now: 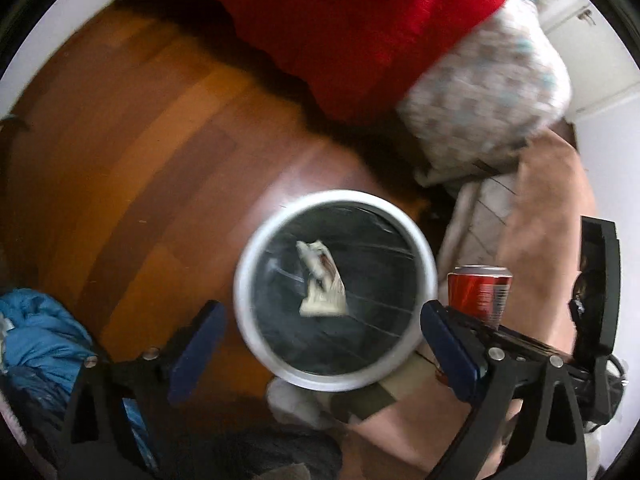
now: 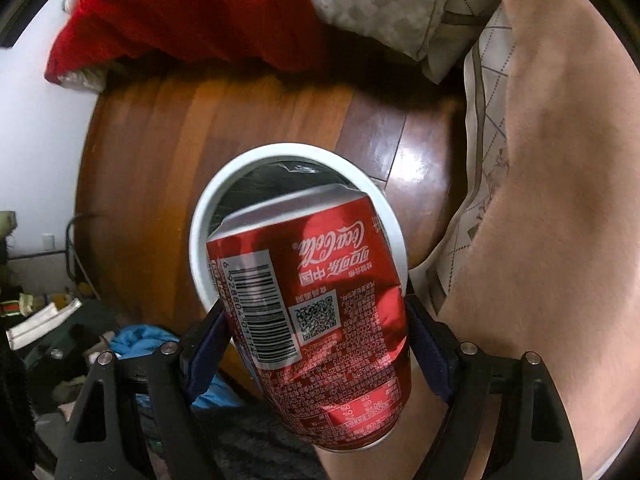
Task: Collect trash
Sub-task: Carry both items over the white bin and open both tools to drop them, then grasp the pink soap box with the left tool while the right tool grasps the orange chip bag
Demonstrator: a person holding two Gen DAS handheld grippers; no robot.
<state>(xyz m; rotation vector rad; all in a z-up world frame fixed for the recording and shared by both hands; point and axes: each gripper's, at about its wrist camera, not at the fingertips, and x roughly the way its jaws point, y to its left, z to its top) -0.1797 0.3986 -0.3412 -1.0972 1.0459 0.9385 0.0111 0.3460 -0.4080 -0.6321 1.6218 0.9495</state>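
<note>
A round white-rimmed trash bin point(image 1: 335, 289) with a dark liner stands on the wooden floor; a crumpled pale wrapper point(image 1: 320, 280) lies inside it. My left gripper point(image 1: 320, 344) is open and empty, held above the bin's near side. My right gripper point(image 2: 316, 344) is shut on a dented red Coca-Cola can point(image 2: 316, 304), held upside down above the bin point(image 2: 200, 240). The can also shows in the left wrist view point(image 1: 478, 292), right of the bin, with the right gripper's black frame point(image 1: 600, 280) beside it.
A red blanket point(image 1: 340, 28) and a patterned pillow point(image 1: 488, 88) hang over the bed's edge beyond the bin. A blue cloth point(image 1: 36, 340) lies at the left. The person's bare leg point(image 2: 560, 200) is at the right. Clutter point(image 2: 48, 312) sits at the floor's left.
</note>
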